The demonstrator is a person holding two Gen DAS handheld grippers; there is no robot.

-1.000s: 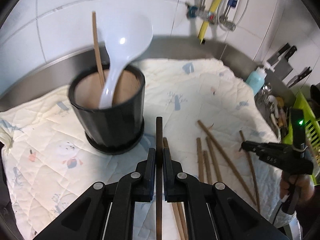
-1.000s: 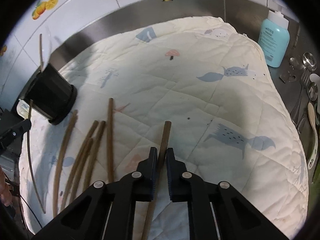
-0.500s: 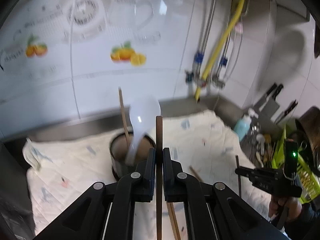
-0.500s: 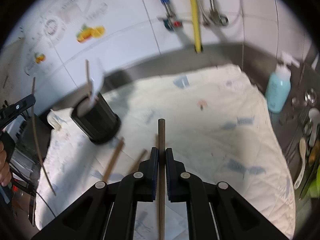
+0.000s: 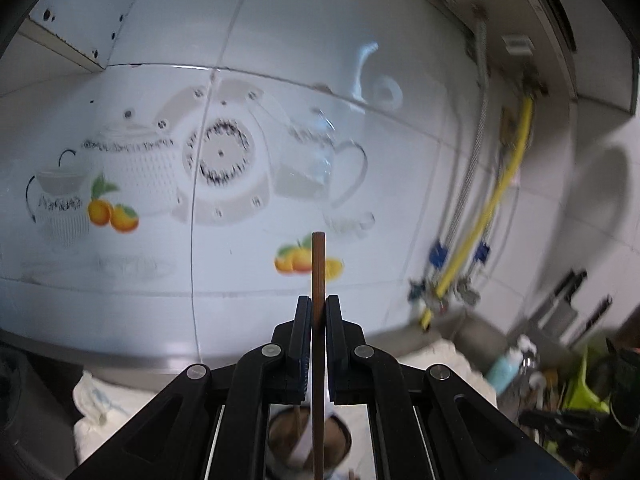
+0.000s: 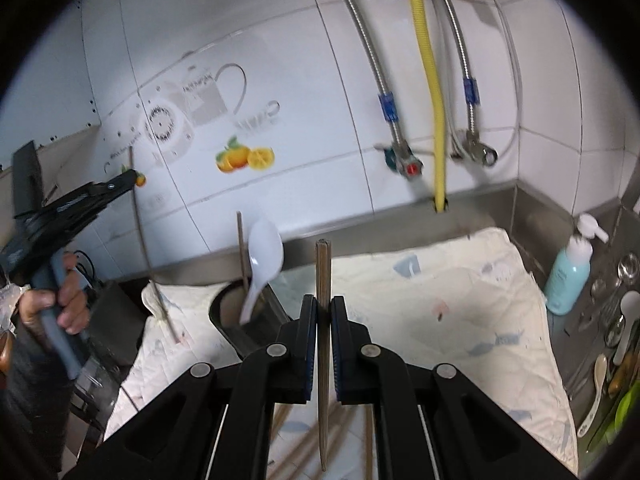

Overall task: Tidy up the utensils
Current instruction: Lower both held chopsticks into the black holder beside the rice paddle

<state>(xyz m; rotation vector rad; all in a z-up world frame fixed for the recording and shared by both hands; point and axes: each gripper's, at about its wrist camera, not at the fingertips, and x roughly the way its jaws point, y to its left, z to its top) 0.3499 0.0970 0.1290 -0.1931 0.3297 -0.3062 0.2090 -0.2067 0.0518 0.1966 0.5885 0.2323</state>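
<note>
Both claws clamped tight: left claw [image 5: 319,312] pinching a chopstick [image 5: 318,280], right claw [image 6: 323,312] pinching another chopstick [image 6: 322,276], black holder [image 6: 240,328] just left of the right claw.

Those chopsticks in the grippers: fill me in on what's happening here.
A person holds two grippers. The left gripper is shut on one chopstick, the right gripper on another chopstick. Both hang in the air near the black utensil holder, which already holds a white spoon. More chopsticks lie on the quilted cloth.
</note>
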